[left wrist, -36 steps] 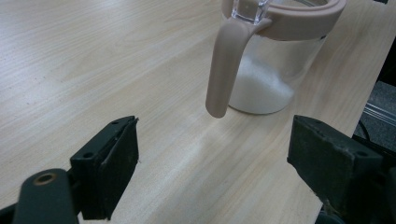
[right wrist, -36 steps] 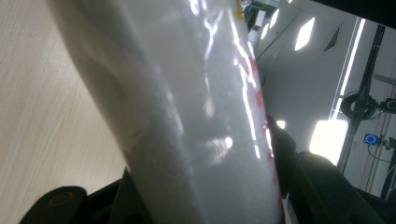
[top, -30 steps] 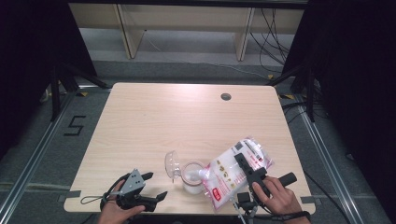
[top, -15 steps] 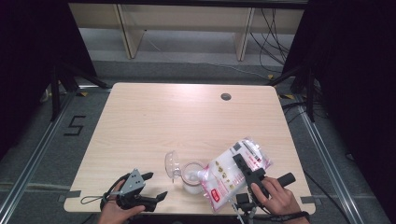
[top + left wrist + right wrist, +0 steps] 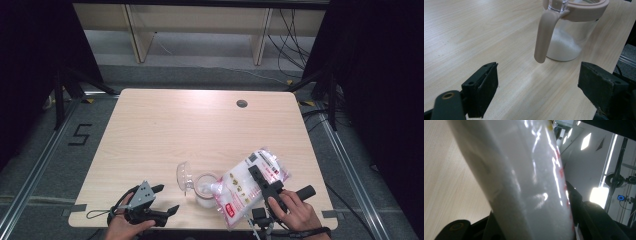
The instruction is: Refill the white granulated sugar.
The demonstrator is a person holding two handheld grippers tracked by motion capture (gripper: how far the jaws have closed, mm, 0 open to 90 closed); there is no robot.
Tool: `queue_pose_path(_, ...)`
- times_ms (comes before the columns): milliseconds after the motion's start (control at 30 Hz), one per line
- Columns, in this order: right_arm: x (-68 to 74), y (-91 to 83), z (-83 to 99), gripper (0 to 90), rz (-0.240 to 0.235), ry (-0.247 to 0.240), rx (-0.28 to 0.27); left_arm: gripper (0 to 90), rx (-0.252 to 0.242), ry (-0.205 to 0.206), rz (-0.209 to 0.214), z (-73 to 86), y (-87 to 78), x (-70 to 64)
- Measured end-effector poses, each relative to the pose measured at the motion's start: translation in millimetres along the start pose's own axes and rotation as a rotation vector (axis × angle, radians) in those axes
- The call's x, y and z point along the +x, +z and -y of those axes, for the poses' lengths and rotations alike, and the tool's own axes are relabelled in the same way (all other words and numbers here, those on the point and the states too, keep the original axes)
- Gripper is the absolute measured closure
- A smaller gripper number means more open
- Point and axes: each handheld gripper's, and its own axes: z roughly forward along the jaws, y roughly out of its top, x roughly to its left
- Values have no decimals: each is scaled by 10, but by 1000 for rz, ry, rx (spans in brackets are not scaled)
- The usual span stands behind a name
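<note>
Lower centre of high view: right gripper (image 5: 261, 181) is clamping the bag (image 5: 250, 185), tilting it so granules are pouring into the jar (image 5: 204, 189); left gripper (image 5: 161, 201) is idling lower left, jaws apart.

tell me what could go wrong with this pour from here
The bag, clamped in the right gripper, is tilted over the jar; a slight drift could spill powder onto the table. The left gripper is open and clear of the jar, which stands near the table's front edge, so a nudge might shift it.

Glossy plastic bag (image 5: 247, 184) — matt wood table (image 5: 190, 130)
</note>
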Motion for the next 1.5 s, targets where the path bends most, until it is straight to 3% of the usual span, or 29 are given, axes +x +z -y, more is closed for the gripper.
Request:
queue_pose_path(33,22,6,2,606,11,23,-9,160,0,2,-2,0,-1,1)
queue_pose_path(100,-9,-4,-7,606,-2,-11,4,160,-1,16,1,-2,-2,10)
queue_pose_path(133,-4,6,-4,607,17,-11,-14,160,1,23,0,-4,-3,13)
queue_pose_path(167,-14,-2,-10,607,0,-17,-1,160,12,32,-7,-5,-10,19)
queue_pose_path(333,16,2,-14,607,11,19,-15,160,1,22,0,-4,-4,12)
queue_pose_path(367,1,1,-17,608,16,0,-18,160,-1,21,1,-4,-3,13)
queue_pose_path(633,-10,0,-28,612,14,-7,-24,160,1,22,-3,-5,-6,12)
queue_pose_path(667,-1,-16,-33,613,-16,9,5,160,1,22,-3,-5,-6,12)
queue_pose_path(700,-18,-8,-36,613,-1,-11,-13,160,7,28,-5,-6,-11,17)
queue_pose_path(1033,-10,-12,-53,620,1,2,-18,160,6,28,-5,-6,-11,17)
queue_pose_path(1067,-25,-15,-56,621,-2,-13,-13,160,6,28,-5,-6,-11,16)
queue_pose_path(1200,-7,-13,-63,626,20,8,-27,160,6,27,-5,-5,-11,16)
queue_pose_path(1300,-19,-20,-71,630,-5,-4,-14,160,6,27,-5,-6,-12,15)
queue_pose_path(1400,2,-20,-76,633,-13,15,-12,160,4,26,-4,-5,-10,14)
queue_pose_path(1467,-10,-16,-79,635,-5,-1,-21,160,6,28,-4,-5,-11,16)
queue_pose_path(1500,7,-18,-75,636,-14,19,-14,160,6,27,-5,-5,-11,15)
